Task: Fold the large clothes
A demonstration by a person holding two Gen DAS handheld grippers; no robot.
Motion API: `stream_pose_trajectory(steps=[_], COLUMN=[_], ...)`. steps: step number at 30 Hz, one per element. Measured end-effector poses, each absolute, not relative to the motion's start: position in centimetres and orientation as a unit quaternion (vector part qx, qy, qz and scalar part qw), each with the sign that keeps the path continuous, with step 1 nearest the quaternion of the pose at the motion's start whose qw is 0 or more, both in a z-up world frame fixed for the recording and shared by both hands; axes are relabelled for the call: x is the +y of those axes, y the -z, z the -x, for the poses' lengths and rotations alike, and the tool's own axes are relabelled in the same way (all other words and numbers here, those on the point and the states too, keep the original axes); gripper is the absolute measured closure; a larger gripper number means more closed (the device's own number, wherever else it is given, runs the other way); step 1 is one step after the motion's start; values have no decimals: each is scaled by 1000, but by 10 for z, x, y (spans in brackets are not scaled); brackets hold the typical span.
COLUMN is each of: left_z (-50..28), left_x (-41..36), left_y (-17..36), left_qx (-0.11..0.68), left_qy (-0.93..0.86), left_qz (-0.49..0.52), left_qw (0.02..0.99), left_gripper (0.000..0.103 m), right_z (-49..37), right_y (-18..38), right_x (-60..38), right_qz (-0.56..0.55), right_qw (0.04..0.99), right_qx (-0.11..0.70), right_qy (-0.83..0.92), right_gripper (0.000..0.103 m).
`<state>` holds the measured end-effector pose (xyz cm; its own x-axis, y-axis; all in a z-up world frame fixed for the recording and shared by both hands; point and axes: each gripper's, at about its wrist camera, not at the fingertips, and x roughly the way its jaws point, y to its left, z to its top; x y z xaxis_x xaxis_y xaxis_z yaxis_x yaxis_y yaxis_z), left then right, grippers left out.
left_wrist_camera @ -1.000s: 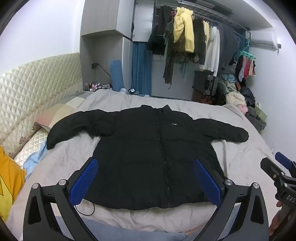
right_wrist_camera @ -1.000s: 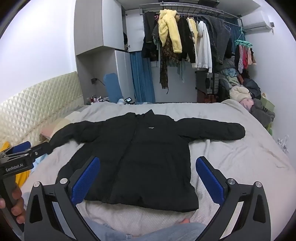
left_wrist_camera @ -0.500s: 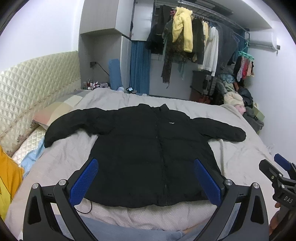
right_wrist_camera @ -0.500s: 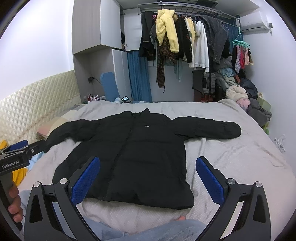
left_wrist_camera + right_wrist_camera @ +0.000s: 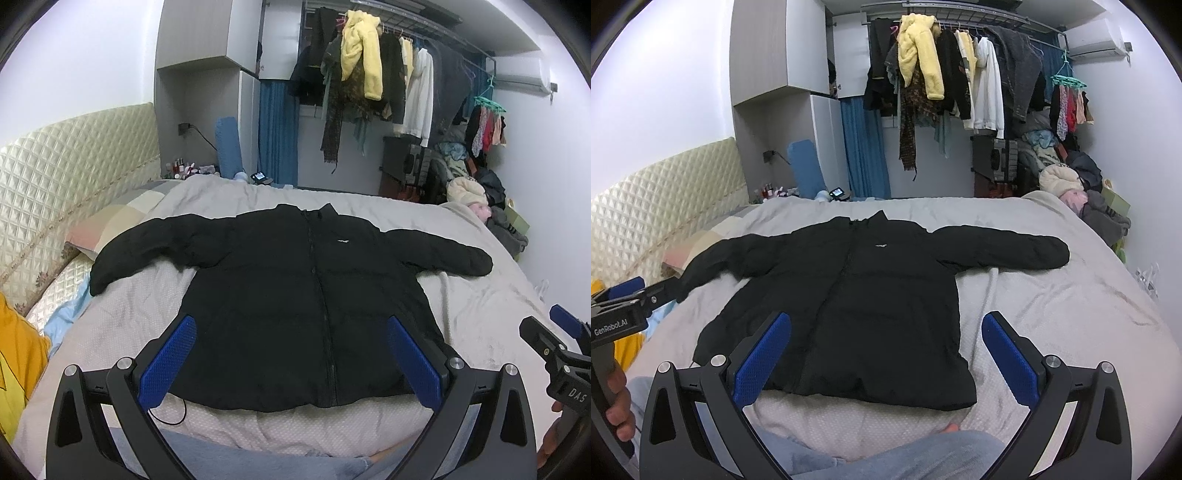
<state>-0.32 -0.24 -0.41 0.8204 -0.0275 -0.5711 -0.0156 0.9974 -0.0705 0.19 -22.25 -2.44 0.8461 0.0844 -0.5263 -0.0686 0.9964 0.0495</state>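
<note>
Jacket (image 5: pixel 306 306) flat on bed (image 5: pixel 491 317), front up, sleeves spread sideways, hem nearest both tools. Left tool (image 5: pixel 291 363) spread wide, empty, nearer left sleeve; right tool (image 5: pixel 886 358) likewise, nearer right sleeve.

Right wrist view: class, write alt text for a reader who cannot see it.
A black jacket lies flat and unfolded on a grey bed, sleeves spread. The open right gripper hovers over its hem, empty. Clothes hang on a rack behind.
</note>
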Motion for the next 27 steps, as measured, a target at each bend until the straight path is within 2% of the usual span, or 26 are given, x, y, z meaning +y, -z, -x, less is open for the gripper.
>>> stream_pose_trajectory(steps=[27], left_z=[5], left_x=[-4], left_y=[4], left_qx=[299], left_qy=[5], left_qz=[37], left_qw=[954], left_gripper=[0], right_z=[-1], right_y=[24], right_x=[-220], right_qz=[-10], right_qw=[961], right_qx=[274], right_qy=[-41], right_gripper=[0])
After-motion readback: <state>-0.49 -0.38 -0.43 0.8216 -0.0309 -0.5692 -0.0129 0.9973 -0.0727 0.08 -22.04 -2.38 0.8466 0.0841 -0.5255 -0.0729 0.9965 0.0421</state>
